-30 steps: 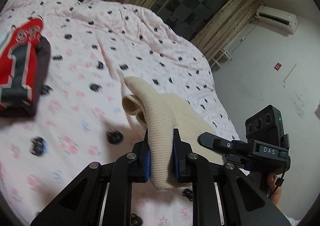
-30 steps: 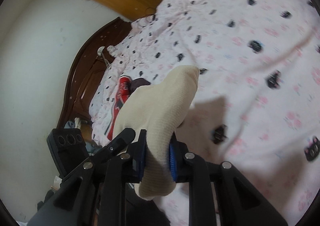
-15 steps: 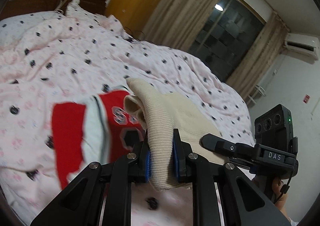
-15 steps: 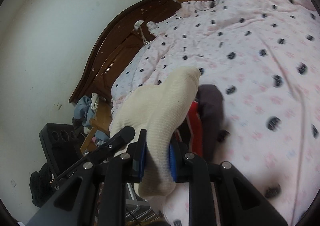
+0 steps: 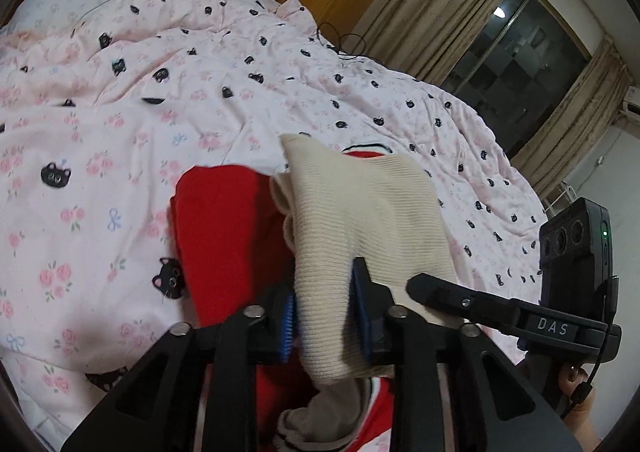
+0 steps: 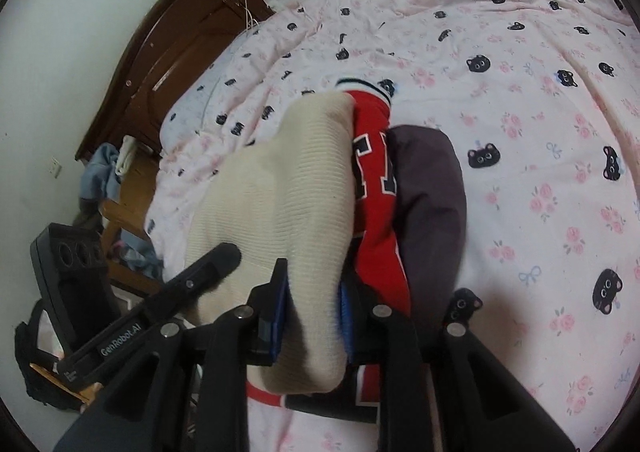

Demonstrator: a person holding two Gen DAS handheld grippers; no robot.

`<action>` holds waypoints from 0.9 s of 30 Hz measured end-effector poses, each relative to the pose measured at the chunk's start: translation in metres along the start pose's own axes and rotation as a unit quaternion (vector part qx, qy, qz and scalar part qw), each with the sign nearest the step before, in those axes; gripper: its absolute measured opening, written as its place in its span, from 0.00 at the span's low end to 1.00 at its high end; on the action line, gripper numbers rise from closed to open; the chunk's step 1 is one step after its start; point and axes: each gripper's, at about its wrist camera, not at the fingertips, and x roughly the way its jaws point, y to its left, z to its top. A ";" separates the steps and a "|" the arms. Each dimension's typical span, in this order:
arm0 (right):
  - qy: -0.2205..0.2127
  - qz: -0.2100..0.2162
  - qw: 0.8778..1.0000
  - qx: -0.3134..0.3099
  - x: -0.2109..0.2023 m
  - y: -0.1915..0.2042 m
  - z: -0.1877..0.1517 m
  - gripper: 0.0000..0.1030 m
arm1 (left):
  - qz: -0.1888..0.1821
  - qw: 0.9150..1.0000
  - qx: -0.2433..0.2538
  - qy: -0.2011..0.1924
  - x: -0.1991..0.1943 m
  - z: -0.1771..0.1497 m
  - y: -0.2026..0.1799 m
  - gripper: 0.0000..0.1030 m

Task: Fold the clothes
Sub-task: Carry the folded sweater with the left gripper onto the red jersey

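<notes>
1. Jaws of the left gripper [image 5: 325,314] have just been opening: a gap shows between the left blue pad and the folded cream ribbed knit garment [image 5: 360,228], which sits between the pads, against the right one. I would call this grip let go.
2. That cream garment hangs over a folded red jersey with black-and-white lettering [image 6: 374,172] lying on the bed's pink quilt printed with cat faces and roses [image 5: 120,172]; it looks like a folded piece being stacked on finished ones.
3. A dark grey folded garment [image 6: 430,204] lies touching the jersey's far side.
4. Right gripper [image 6: 313,318]: its jaws have been easing apart slightly, yet both pads look pressed on the cream knit, clamped on its other end so the fold stays flat.
5. Both tools tilt downward over the pile, side by side; a fingertip [image 5: 578,378] of the person shows under the right one.
</notes>
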 end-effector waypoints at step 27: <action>0.020 -0.033 0.999 -0.033 0.033 0.022 0.055 0.28 | 0.015 0.998 0.064 -0.004 0.010 -0.014 -0.026 0.47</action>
